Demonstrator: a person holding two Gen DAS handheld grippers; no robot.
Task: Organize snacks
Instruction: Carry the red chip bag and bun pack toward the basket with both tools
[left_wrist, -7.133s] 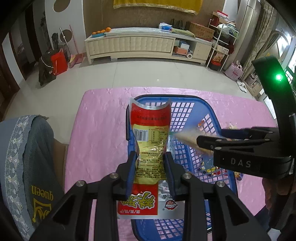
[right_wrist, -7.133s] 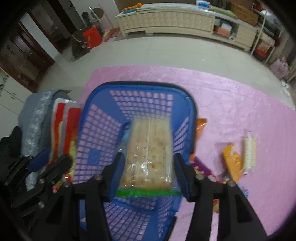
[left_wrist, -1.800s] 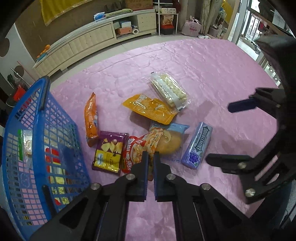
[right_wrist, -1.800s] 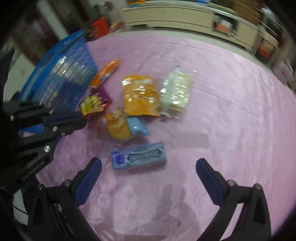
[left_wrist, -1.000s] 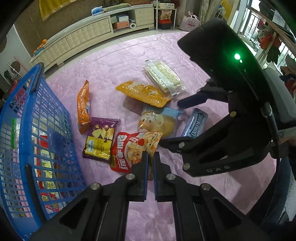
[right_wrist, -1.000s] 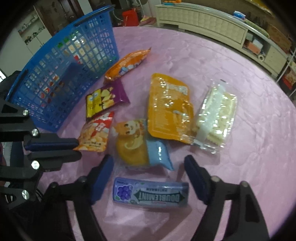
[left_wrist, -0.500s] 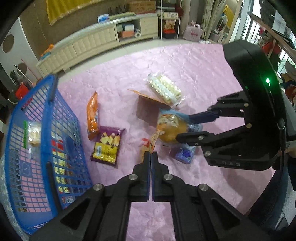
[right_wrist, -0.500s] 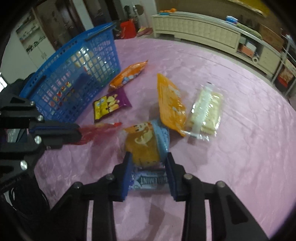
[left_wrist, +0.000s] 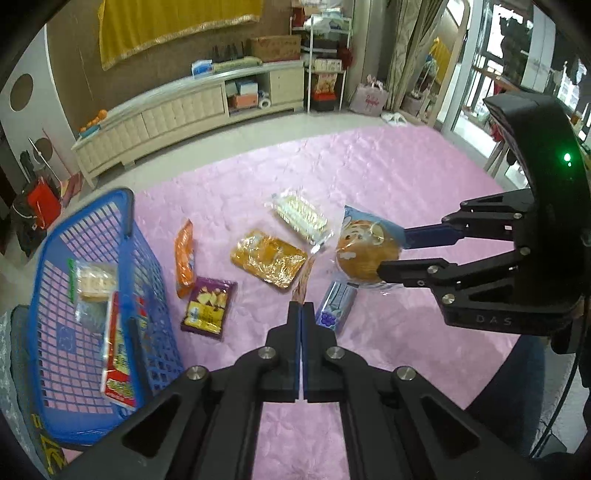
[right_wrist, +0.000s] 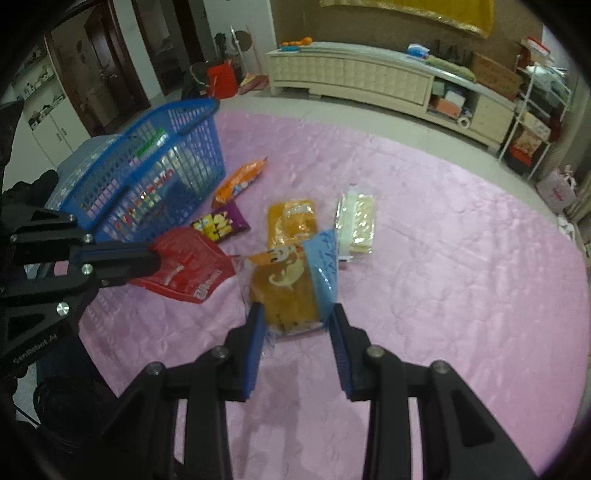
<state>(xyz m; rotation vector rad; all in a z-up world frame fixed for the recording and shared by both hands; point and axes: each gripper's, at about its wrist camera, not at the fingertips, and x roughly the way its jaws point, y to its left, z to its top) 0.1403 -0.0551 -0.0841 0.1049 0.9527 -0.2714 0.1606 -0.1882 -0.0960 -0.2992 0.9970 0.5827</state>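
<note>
The bench (left_wrist: 388, 177) under its pink quilted cover carries everything, and the blue basket (left_wrist: 129, 229) standing at its left edge is the mark for all else. Inside the basket lie a clear pack of crackers (left_wrist: 92, 282) and a red-and-white packet (left_wrist: 116, 354).

Both claws hang above the cover to the right of the basket. The right claw (right_wrist: 297, 325), the farther from it, is clamped on a wrapped bun (right_wrist: 291, 284) in an orange and blue wrapper, lifted clear of the bench; its jaws have just been closing on that pack. The left claw (left_wrist: 302, 308), nearer the basket, is pressed tight on the edge of a red snack bag (right_wrist: 184, 266), which hangs off the cover.

Still on the bench, just beside the basket's right wall, lie an orange pouch (left_wrist: 184, 254) and a purple chip bag (left_wrist: 208, 308). Farther right sits a flat yellow packet (left_wrist: 267, 262), and beyond it a clear tray of pale biscuits (left_wrist: 301, 216). A purple gum pack (left_wrist: 336, 308) lies below the raised bun, right of the chip bag.
</note>
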